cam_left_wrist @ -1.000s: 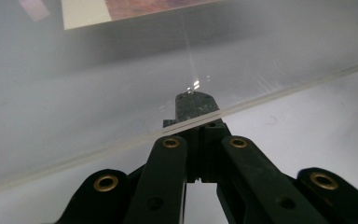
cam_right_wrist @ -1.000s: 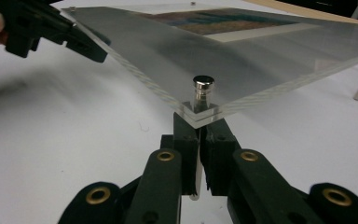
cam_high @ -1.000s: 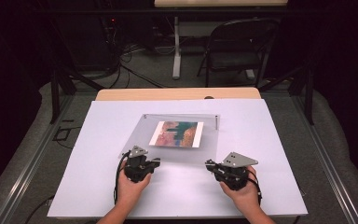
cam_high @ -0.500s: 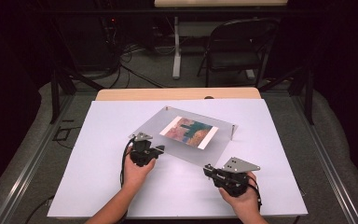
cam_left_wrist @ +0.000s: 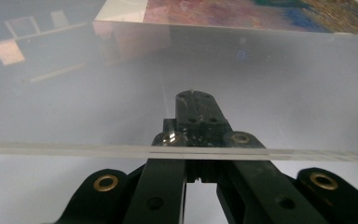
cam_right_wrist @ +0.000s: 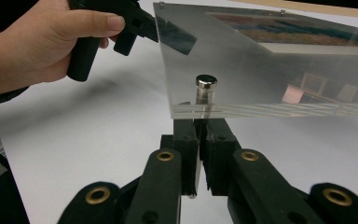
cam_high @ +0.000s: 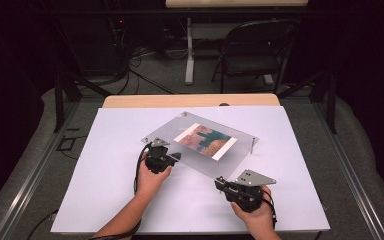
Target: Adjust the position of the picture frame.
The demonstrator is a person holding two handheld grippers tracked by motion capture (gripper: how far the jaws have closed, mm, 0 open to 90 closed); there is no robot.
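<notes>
Acrylic frame (cam_high: 200, 145) with a colour print (cam_high: 205, 141) sat skewed mid-table, on corner standoffs. I had the left gripper (cam_high: 172, 157) pinching its near-left edge; in the left gripper view the jaws were pressed on the sheet. Right gripper (cam_high: 221, 182) was at the near-right corner, jaws nearly together below the standoff (cam_right_wrist: 205, 88), not clearly gripping. My read: keep both ends level, move slowly, avoid twisting the panel. White table (cam_high: 105, 190) was otherwise bare; chair (cam_high: 255, 52) well behind, no obstruction.

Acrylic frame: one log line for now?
frame: on table, skewed | left gripper: shut on frame edge | right gripper: shut on corner standoff
</notes>
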